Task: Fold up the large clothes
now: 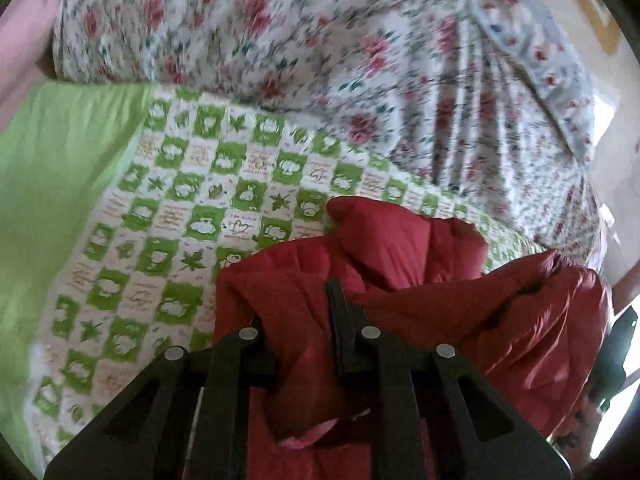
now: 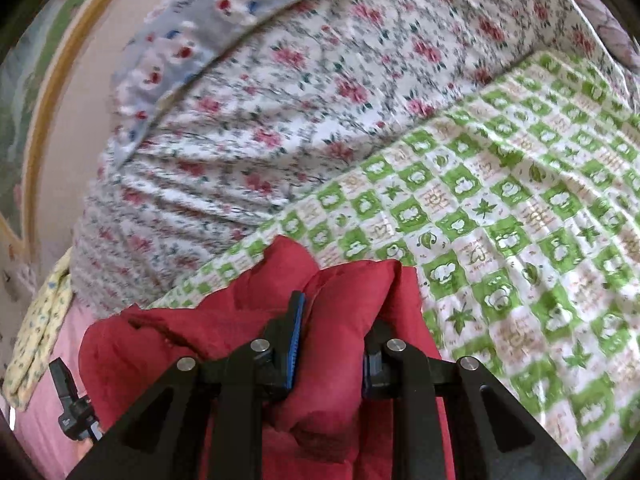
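Your left gripper (image 1: 316,320) and right gripper (image 2: 332,340) each pinch a bunched fold of the red padded jacket (image 2: 352,292), over the green checked sheet (image 2: 520,208) on the bed; floral bedding (image 2: 320,100) lies beyond.

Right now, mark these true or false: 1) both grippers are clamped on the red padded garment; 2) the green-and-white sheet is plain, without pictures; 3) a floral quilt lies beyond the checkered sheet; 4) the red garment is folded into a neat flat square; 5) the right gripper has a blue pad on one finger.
1) True: the left gripper and the right gripper each pinch a fold of the red padded garment.
2) False: the checkered sheet is printed with leaves and cartoon figures.
3) True: the floral quilt lies bunched behind it.
4) False: it is bunched and rumpled between the grippers.
5) True: a blue pad lines the finger on the picture's left.
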`<state>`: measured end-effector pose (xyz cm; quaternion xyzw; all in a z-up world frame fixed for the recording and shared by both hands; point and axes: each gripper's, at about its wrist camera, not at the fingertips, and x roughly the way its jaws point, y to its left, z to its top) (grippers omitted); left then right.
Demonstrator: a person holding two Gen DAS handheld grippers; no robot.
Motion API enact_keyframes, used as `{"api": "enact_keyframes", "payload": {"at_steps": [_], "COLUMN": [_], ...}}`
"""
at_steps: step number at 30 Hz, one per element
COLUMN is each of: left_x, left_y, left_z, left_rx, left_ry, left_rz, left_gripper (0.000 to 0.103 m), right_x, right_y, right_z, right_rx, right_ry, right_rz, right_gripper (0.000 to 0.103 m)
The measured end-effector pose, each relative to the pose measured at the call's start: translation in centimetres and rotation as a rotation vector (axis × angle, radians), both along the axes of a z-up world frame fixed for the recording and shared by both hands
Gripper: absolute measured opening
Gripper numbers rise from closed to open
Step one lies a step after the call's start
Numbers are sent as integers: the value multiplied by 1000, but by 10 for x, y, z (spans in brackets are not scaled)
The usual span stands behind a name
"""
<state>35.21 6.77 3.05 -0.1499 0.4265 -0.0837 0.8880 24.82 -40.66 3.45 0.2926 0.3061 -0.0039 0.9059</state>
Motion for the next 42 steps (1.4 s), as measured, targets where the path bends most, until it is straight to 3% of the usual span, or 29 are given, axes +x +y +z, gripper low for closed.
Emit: {"api": "enact_keyframes", "payload": {"at_steps": [9, 17, 22, 25, 29, 36, 40, 42], "left_x": [51, 70, 56, 34, 3, -49, -72, -79], "left_y": [-9, 2, 4, 7, 10, -40, -85, -105], "left_z": [-30, -54, -39, -21, 3, 28, 19, 9], "left_rx": [21, -56, -31, -8, -14, -28, -7, 41], "left_ry": [8, 40, 18, -14, -76, -128, -112, -123], "left_rz": [16, 36, 35, 43, 30, -171, -314, -357], "left_gripper": [18, 20, 26, 40, 40, 40, 40, 40], "right_x": [49, 82, 90, 93, 94, 98, 100, 99], "right_y": [-10, -12, -14, -14, -15, -12, -13, -15], "right_z": [-32, -50, -54, -56, -57, -55, -53, -51], "right_rx": [19, 13, 21, 23, 26, 12, 17, 38], "right_ry": [10, 54, 73, 80, 86, 100, 109, 106], "right_rz": [-54, -70, -66, -64, -70, -76, -70, -64], "right_gripper": [25, 26, 26, 26, 27, 29, 30, 35]}}
